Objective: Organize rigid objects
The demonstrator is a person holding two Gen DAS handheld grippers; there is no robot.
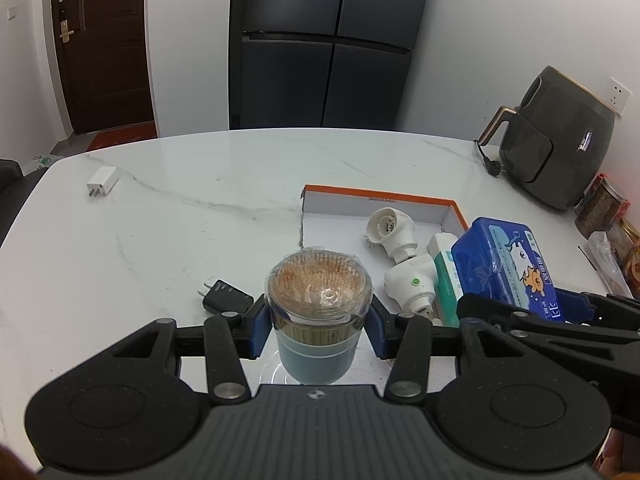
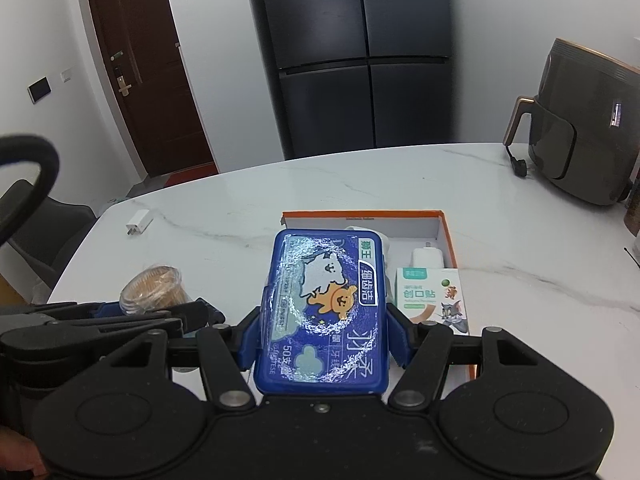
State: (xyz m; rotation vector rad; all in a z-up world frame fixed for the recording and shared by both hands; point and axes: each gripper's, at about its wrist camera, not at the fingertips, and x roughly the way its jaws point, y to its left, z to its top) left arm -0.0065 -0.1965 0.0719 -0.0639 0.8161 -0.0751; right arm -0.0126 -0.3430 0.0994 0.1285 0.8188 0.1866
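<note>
My left gripper [image 1: 319, 330] is shut on a clear toothpick jar [image 1: 319, 304], held upright above the table in front of the orange-rimmed box [image 1: 380, 194]. My right gripper [image 2: 322, 338] is shut on a flat blue floss-pick case [image 2: 324, 312], held over the box's near left part. Inside the box [image 2: 448, 236] lie a white lamp-socket adapter [image 1: 400, 256], a white plug block [image 2: 427, 258] and a bandage carton [image 2: 434, 300]. In the right wrist view the toothpick jar [image 2: 154, 284] and left gripper [image 2: 160, 322] show at the left.
A black plug adapter [image 1: 226, 300] lies left of the jar, and a white charger [image 1: 102, 182] sits at the table's far left. A dark air fryer [image 1: 560, 144] stands at the back right, with jars [image 1: 604, 206] beside it. A chair [image 2: 48, 236] stands off the left edge.
</note>
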